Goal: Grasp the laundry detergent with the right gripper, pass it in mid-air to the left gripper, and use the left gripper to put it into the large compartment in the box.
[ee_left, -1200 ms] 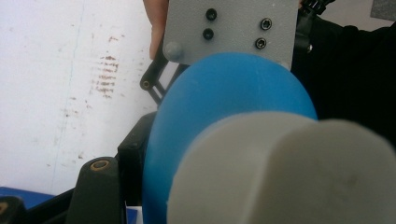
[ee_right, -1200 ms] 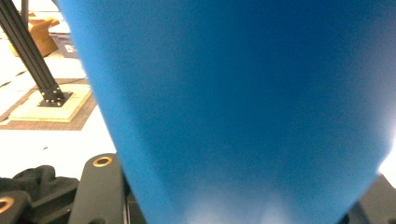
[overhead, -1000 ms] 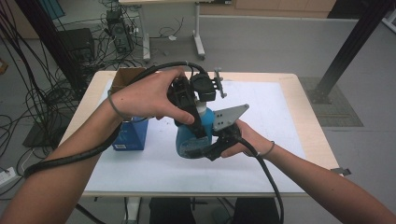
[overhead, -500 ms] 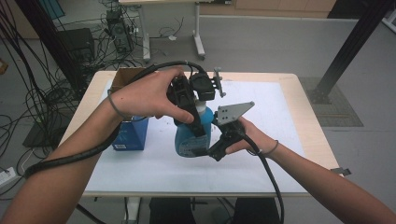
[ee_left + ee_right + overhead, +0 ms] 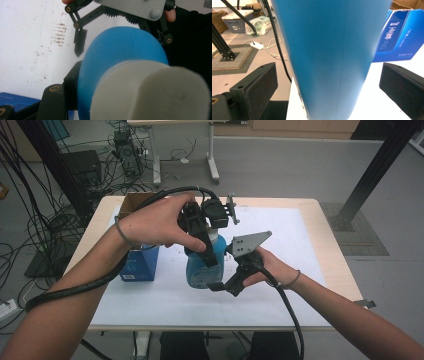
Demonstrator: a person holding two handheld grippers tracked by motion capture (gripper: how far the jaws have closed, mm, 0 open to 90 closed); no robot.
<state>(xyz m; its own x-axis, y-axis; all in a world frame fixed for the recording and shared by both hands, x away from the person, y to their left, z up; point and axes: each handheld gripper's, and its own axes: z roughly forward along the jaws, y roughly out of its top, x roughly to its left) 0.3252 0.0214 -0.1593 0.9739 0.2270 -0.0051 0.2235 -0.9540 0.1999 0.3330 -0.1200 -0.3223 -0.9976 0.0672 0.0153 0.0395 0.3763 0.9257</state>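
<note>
Left gripper [image 5: 212, 262] clamps the blue bottle [image 5: 200, 267] (white-capped); right gripper [image 5: 222, 287] just released.

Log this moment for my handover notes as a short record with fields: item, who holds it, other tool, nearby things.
item: blue bottle, upright on the white table
left tool: shut on the bottle's upper part
right tool: jaws have just been opening; they stand apart on either side of the bottle's base, pads off it
nearby: blue box left of the bottle; brown carton behind it
</note>
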